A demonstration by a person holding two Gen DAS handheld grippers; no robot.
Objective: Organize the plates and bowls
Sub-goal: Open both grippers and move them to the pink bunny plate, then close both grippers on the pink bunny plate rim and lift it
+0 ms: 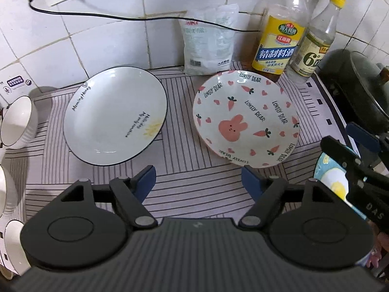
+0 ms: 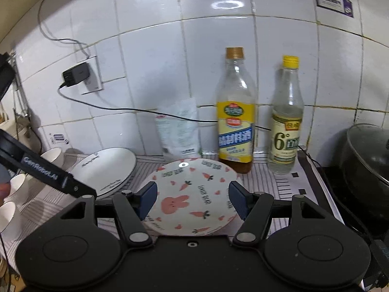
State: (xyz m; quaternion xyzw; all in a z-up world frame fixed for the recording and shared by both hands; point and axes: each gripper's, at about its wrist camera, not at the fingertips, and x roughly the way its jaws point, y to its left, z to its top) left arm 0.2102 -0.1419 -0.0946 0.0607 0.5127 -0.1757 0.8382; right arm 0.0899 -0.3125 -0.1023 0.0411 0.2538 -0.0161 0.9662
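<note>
A white plate with a dark rim (image 1: 114, 115) lies on the striped mat (image 1: 194, 187), left of a pink rabbit-and-carrot plate (image 1: 245, 118). My left gripper (image 1: 198, 182) is open and empty, just in front of both plates. My right gripper (image 2: 192, 200) is open, raised over the rabbit plate (image 2: 192, 194), a finger on each side in view. The white plate also shows in the right wrist view (image 2: 107, 168). A blue and yellow plate (image 1: 333, 180) peeks out at the right, partly hidden by the other gripper. White ribbed bowls (image 1: 18, 121) stand at the left.
A cooking wine bottle (image 1: 279, 34), a vinegar bottle (image 1: 316, 41) and a salt bag (image 1: 209, 41) stand against the tiled wall. A dark lidded pot (image 2: 369, 165) sits on the stove at the right. A charger cable (image 1: 121, 17) runs along the wall.
</note>
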